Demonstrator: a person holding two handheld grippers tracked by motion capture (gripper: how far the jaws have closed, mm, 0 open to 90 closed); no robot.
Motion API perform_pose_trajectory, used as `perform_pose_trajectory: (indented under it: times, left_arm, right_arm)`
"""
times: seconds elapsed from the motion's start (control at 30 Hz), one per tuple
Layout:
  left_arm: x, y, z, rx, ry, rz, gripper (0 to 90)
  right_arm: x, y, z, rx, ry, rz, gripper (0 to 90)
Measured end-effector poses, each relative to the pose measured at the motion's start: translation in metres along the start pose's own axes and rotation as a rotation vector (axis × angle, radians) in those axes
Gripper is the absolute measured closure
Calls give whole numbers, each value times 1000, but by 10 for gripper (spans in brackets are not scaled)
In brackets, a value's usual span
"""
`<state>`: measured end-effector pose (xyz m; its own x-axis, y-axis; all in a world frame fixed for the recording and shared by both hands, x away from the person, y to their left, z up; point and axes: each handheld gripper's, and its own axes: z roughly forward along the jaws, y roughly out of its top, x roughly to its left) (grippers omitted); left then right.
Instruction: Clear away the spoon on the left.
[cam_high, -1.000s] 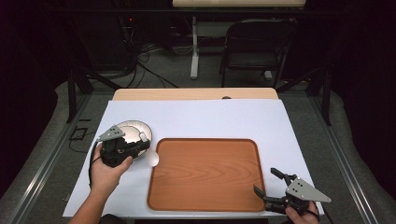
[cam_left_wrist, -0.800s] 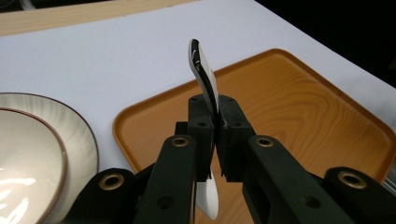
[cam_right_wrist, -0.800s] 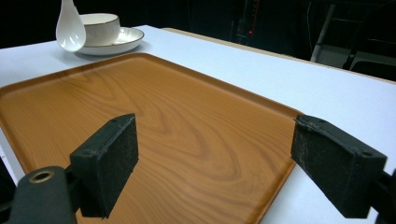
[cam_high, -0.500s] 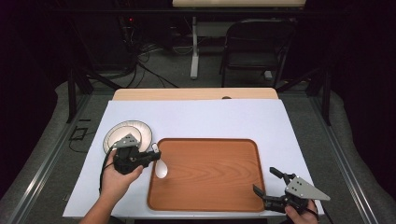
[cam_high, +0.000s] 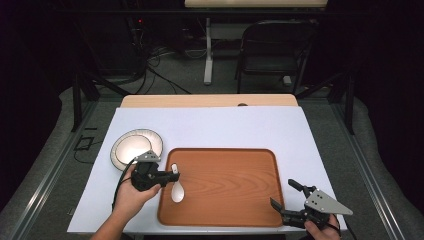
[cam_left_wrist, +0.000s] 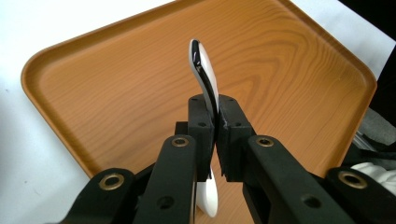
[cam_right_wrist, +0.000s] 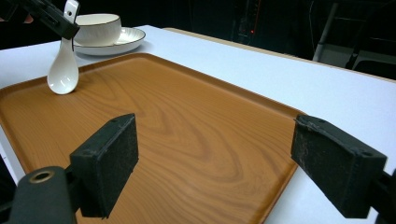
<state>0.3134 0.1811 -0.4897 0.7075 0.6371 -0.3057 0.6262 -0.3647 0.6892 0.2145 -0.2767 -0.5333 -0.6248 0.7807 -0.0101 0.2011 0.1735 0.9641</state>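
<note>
A white ceramic spoon (cam_high: 176, 187) hangs over the left edge of the brown wooden tray (cam_high: 230, 170), its handle pinched in my left gripper (cam_high: 171, 174). In the left gripper view the jaws close tight on the spoon (cam_left_wrist: 206, 79), whose bowl points down toward the tray (cam_left_wrist: 289, 70). From the right gripper view the spoon (cam_right_wrist: 64, 70) dangles just above the tray's far corner (cam_right_wrist: 187, 121). My right gripper (cam_high: 287, 196) stands open at the tray's near right corner with nothing between its pads (cam_right_wrist: 108, 163).
A white bowl on a white plate (cam_high: 135, 146) sits left of the tray, also in the right gripper view as bowl and plate (cam_right_wrist: 105, 32). The white table cover (cam_high: 225, 125) stretches behind the tray. A dark chair (cam_high: 272, 55) stands beyond the table.
My left gripper has carried the spoon rightward from the plate to the tray's left edge. The right gripper has stayed in place, open.
</note>
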Motion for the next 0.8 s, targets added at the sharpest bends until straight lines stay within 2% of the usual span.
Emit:
perform_pose_trajectory:
  times: [0.23, 0.27, 0.3, 0.37, 0.5, 0.7, 0.8]
  left_arm:
    - [9, 2, 5, -3, 4, -49, 847]
    - [12, 2, 8, -7, 7, -78, 842]
    - [12, 2, 8, -7, 7, -78, 841]
    - [17, 2, 12, -11, 11, -114, 839]
    - [20, 3, 16, -10, 21, -144, 835]
    - [29, 3, 24, -7, 45, -232, 824]
    - [32, 2, 27, -9, 53, -259, 818]
  right_arm:
    - [0, 0, 1, 0, -1, 0, 143]
    - [0, 0, 1, 1, -1, -3, 144]
    - [0, 0, 1, 1, -1, 0, 144]
    - [0, 0, 0, 0, -2, -4, 143]
    - [0, 0, 1, 0, -1, -4, 144]
    - [0, 0, 0, -3, -1, -9, 144]
    - [0, 0, 0, -5, -3, -9, 144]
